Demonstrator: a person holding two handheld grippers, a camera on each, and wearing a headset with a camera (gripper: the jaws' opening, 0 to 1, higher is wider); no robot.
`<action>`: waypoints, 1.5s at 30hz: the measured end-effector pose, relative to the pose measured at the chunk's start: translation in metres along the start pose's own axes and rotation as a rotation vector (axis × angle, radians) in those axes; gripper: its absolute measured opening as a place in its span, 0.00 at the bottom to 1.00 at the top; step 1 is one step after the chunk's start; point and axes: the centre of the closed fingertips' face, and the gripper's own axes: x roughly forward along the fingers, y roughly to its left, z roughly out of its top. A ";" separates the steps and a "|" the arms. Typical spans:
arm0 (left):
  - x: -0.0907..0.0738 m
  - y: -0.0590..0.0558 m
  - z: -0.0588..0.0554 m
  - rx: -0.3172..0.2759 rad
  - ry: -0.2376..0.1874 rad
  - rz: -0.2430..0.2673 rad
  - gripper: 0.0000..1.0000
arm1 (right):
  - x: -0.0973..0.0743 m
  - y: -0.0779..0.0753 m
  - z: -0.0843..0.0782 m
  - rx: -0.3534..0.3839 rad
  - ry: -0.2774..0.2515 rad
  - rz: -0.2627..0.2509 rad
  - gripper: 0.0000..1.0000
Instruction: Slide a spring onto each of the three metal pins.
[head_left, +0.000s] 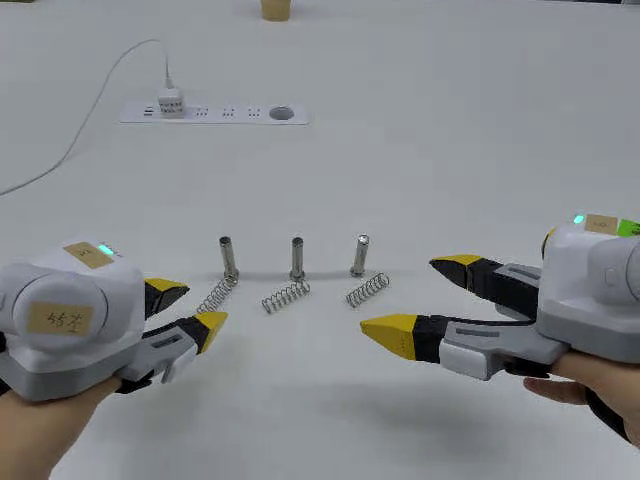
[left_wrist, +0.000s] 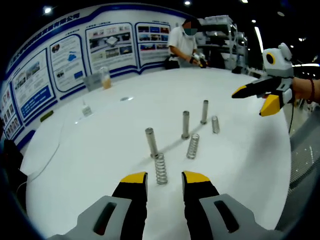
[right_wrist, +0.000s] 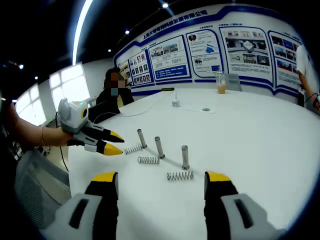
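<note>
Three short metal pins stand upright in a row on the white table (head_left: 420, 160): left pin (head_left: 228, 257), middle pin (head_left: 297, 258), right pin (head_left: 360, 255). A loose spring lies flat in front of each: left spring (head_left: 217, 294), middle spring (head_left: 286, 296), right spring (head_left: 368, 289). My left gripper (head_left: 195, 307) hovers open just left of the left spring, which lies right ahead of its jaws in the left gripper view (left_wrist: 160, 169). My right gripper (head_left: 420, 297) is wide open to the right of the right spring (right_wrist: 180, 175), holding nothing.
A white power strip (head_left: 215, 113) with a plugged charger and cable lies at the back left. A paper cup (head_left: 276, 9) stands at the far edge. A person (left_wrist: 182, 42) stands beyond the table, another (right_wrist: 114, 90) sits at its side.
</note>
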 end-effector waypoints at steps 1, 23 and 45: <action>0.001 0.001 -0.001 0.000 0.003 0.001 0.28 | 0.000 0.000 0.000 -0.003 -0.001 0.000 0.71; 0.016 0.001 -0.015 -0.028 0.032 -0.015 0.15 | -0.004 -0.003 -0.010 0.026 0.012 -0.034 0.70; 0.002 -0.012 -0.004 -0.057 0.003 -0.067 0.10 | 0.003 0.003 0.006 0.087 -0.028 -0.016 0.66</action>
